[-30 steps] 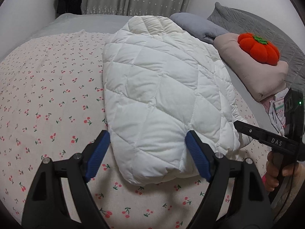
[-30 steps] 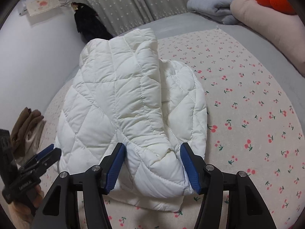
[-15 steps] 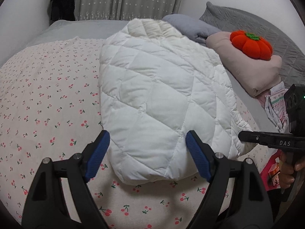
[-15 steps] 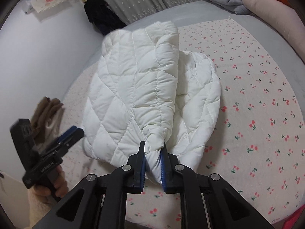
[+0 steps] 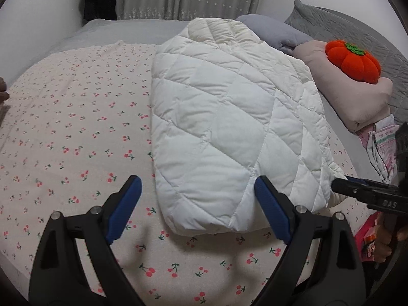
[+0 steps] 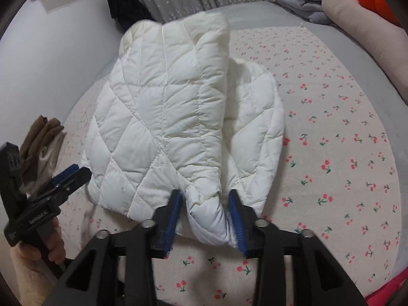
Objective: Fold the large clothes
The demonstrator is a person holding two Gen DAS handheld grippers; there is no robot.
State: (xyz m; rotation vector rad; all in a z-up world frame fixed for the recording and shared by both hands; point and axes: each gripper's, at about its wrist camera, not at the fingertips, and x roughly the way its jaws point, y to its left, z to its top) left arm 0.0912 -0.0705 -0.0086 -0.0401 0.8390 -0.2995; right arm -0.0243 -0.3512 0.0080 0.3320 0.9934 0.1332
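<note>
Releasing jacket (image 6: 163, 117) sleeve | right gripper (image 6: 205, 216) jaws just opened, clear of the sleeve | left gripper (image 5: 197, 205) spread above the hem | withdraw gently, keeping the fold flat on the bed (image 5: 76, 127)

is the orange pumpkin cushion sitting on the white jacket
No, the pumpkin rests on a pink pillow beside the jacket.

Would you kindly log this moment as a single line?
jacket: folded on bed | left tool: open over hem | right tool: just opening, cuff between pads, unpinched
</note>
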